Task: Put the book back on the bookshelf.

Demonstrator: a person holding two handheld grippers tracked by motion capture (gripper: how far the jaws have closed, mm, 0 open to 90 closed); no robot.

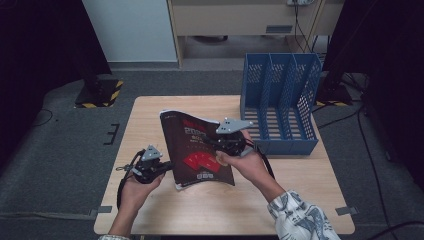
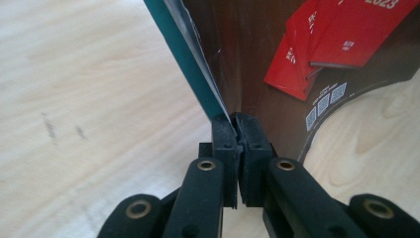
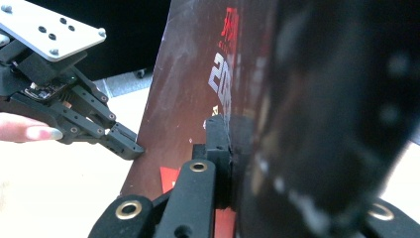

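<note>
Dark-covered book (image 1: 197, 150) held tilted above the wooden surface (image 1: 280, 200), left of the blue file rack (image 1: 280, 95). Left gripper (image 1: 167, 166) is clamped on the book's lower left edge; right gripper (image 1: 212, 141) is clamped on its right edge. In the left gripper view both pads (image 2: 225, 134) pinch the cover.

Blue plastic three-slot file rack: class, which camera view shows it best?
The high view: the blue plastic three-slot file rack stands whole at the table's far right. Both gripper views look closely at the dark brown magazine instead.
</note>
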